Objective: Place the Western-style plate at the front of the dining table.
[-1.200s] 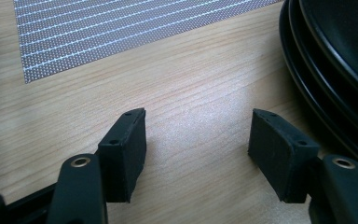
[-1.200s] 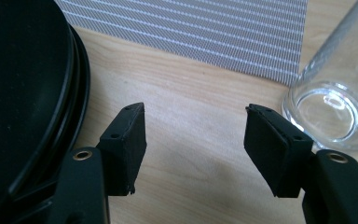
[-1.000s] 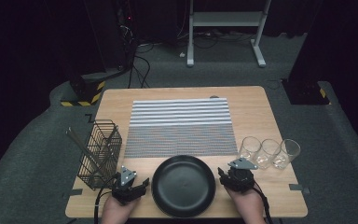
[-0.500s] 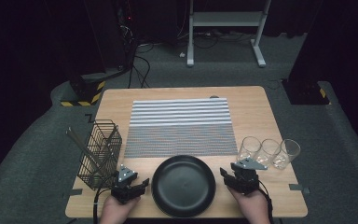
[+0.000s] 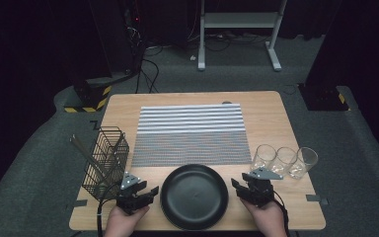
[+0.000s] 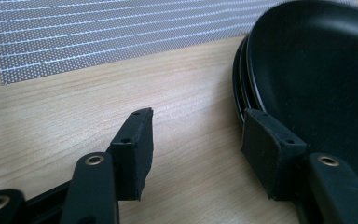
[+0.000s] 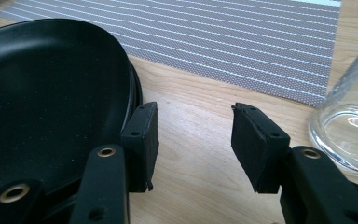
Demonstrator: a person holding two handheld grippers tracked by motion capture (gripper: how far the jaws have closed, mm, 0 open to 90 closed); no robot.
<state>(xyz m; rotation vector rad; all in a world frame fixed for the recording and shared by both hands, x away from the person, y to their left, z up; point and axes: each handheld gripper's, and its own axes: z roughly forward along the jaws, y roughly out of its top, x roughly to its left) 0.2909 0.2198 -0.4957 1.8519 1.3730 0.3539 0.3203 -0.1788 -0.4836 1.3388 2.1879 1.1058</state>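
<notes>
Grippers, left and right, spread beside black plate; wooden table; dark room.

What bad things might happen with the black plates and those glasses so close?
The black plates look stacked, so a pinch on one rim might lift just the top plate and let it slide. The right gripper, open, sits beside the nearest glass; a sideways swing could knock it into the other two glasses. The left gripper, open too, is near the wire basket and might bump it.
</notes>
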